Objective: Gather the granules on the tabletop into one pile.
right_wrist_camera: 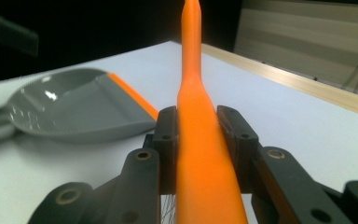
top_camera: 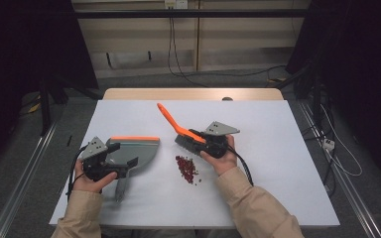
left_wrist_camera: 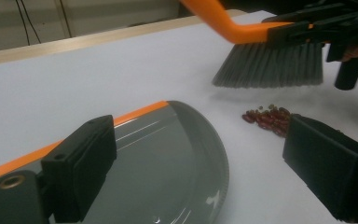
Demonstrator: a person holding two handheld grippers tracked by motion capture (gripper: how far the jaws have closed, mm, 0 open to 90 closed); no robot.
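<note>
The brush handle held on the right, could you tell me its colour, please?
Orange; the brush handle shows best in the right gripper view.

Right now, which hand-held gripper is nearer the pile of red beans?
Right. The right hand-held gripper, shut on the brush, sits just beyond the beans. The left hand-held gripper is farther off, at the dustpan.
</note>
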